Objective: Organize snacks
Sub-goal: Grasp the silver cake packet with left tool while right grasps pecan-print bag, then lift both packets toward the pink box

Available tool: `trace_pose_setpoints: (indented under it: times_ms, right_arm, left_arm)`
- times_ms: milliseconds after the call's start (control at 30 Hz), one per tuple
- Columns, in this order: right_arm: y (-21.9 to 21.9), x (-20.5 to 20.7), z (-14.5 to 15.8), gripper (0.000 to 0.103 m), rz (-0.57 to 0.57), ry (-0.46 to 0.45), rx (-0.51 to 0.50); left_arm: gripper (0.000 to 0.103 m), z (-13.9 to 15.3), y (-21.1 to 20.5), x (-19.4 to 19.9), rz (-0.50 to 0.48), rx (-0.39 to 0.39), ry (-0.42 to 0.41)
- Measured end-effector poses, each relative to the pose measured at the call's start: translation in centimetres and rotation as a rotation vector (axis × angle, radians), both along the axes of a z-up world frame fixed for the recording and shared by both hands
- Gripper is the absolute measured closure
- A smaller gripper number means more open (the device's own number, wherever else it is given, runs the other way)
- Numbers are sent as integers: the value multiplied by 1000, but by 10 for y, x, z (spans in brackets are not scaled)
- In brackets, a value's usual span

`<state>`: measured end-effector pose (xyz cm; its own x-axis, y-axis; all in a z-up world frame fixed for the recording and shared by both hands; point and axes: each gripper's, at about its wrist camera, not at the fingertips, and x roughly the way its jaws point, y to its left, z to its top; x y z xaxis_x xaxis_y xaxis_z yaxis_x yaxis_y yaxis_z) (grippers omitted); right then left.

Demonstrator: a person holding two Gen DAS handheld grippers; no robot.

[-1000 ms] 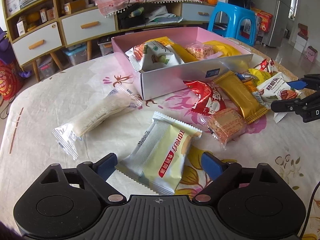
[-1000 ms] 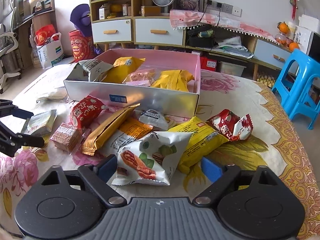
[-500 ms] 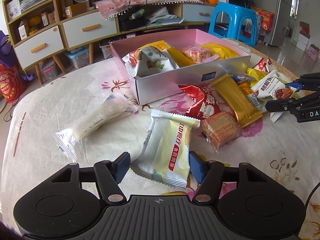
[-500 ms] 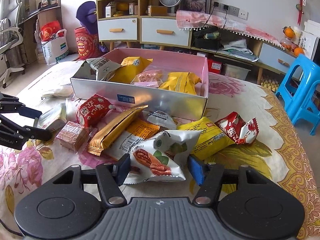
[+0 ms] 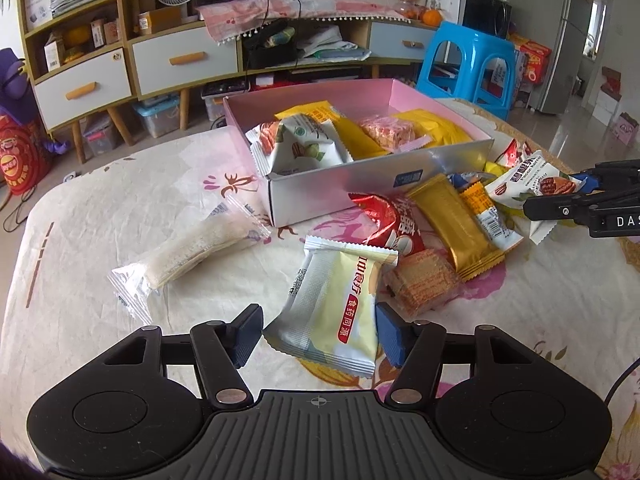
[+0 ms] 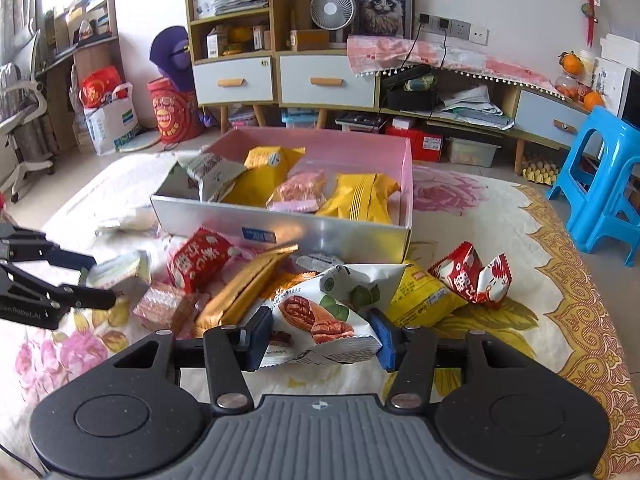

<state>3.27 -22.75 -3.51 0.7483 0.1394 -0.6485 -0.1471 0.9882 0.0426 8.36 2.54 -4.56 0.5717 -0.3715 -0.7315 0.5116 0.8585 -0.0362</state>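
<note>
A blue plastic stool (image 6: 604, 184) stands beside the table's floral tablecloth (image 5: 120, 208). Behind, a small white fan (image 6: 330, 10) and a framed cat picture (image 6: 380, 6) sit on a wooden cabinet with pale drawers (image 6: 276, 76), oranges (image 6: 574, 62) further right.

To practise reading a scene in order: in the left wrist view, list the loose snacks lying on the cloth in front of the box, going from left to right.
Clear rice-cake packet → pale yellow packet → red packet → gold bar packet → white pecan packet. The wafer block and orange-labelled packet overlap these, so I leave them out.
</note>
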Motion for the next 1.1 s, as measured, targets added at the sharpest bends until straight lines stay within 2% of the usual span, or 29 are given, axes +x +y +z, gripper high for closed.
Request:
trace_pose_setpoints:
  times_ms: [467, 700, 967, 1100]
  right_arm:
    - [-5, 3, 26, 60, -11, -43, 75]
    - [-7, 26, 45, 59, -34, -92, 107]
    - [-10, 69, 49, 59, -57, -82, 178]
    - [-17, 89, 44, 59, -99, -78, 209]
  left_arm:
    - [44, 35, -11, 3, -1, -77, -63]
    - [44, 51, -30, 17, 38, -114, -94]
    - [44, 66, -49, 60, 118, -48, -132]
    - [44, 65, -59, 98, 158, 4, -85]
